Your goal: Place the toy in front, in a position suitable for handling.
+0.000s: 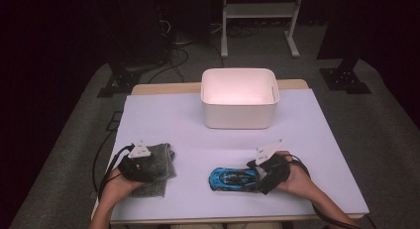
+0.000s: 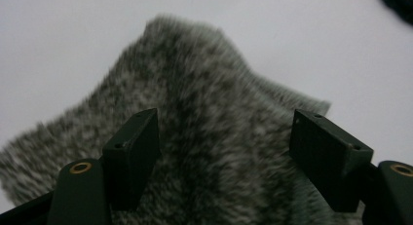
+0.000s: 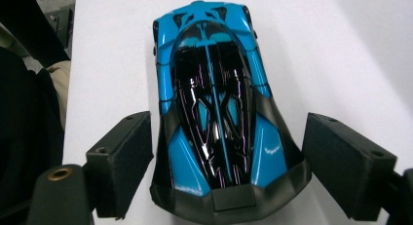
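White counter [image 1: 163,120] in the high view carries a grey cloth [image 1: 157,164] under the left tongs [image 1: 143,170] and a blue toy car [image 1: 234,179] at the right tongs [image 1: 255,175]. Left gripper view: jaws spread over the cloth [image 2: 204,137], not pinching. Right gripper view: jaws open, flanking the car [image 3: 216,113].

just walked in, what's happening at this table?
A person works two handheld grippers at a white table. The left gripper is over a grey fuzzy cloth at the table's near left, jaws apart with the cloth between them and not yet pinched. The right gripper straddles the tail of a blue toy car; there are gaps on both sides, so it isn't gripped. A white bin sits farther back, nothing visible in it.
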Tool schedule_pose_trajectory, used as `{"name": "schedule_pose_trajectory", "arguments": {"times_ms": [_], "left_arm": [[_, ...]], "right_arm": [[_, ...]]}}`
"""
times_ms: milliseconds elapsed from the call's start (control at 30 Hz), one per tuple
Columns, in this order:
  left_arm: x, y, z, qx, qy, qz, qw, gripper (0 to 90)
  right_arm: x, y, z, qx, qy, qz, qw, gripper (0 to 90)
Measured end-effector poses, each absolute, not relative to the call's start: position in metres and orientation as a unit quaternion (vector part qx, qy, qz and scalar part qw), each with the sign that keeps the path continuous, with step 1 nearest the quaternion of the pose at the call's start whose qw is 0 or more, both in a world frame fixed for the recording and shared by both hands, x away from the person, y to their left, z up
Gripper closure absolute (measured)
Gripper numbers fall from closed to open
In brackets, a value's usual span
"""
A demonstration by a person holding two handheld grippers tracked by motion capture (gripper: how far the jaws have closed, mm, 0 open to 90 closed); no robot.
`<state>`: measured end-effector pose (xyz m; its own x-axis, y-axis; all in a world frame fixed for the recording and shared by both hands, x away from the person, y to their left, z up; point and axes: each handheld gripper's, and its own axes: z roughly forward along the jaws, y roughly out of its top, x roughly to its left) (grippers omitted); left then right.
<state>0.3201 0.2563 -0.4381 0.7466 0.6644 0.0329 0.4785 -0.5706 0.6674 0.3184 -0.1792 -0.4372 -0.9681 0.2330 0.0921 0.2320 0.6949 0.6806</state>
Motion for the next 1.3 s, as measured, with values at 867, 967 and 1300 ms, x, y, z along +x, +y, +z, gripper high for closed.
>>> {"name": "schedule_pose_trajectory", "arguments": {"times_ms": [867, 967, 1300], "left_arm": [[0.316, 0.201, -0.407, 0.889, 0.22, 0.107, 0.388, 77.8], [0.316, 0.17, -0.406, 0.897, 0.183, 0.083, 0.393, 77.7], [0.318, 0.106, -0.427, 0.914, 0.118, 0.018, 0.387, 77.7]], "right_arm": [[0.317, -0.181, -0.458, 0.126, 0.916, 0.38, -0.002, 19.3], [0.316, -0.181, -0.458, 0.127, 0.916, 0.38, 0.002, 19.2], [0.312, -0.178, -0.458, 0.117, 0.922, 0.368, 0.024, 20.2]]}}
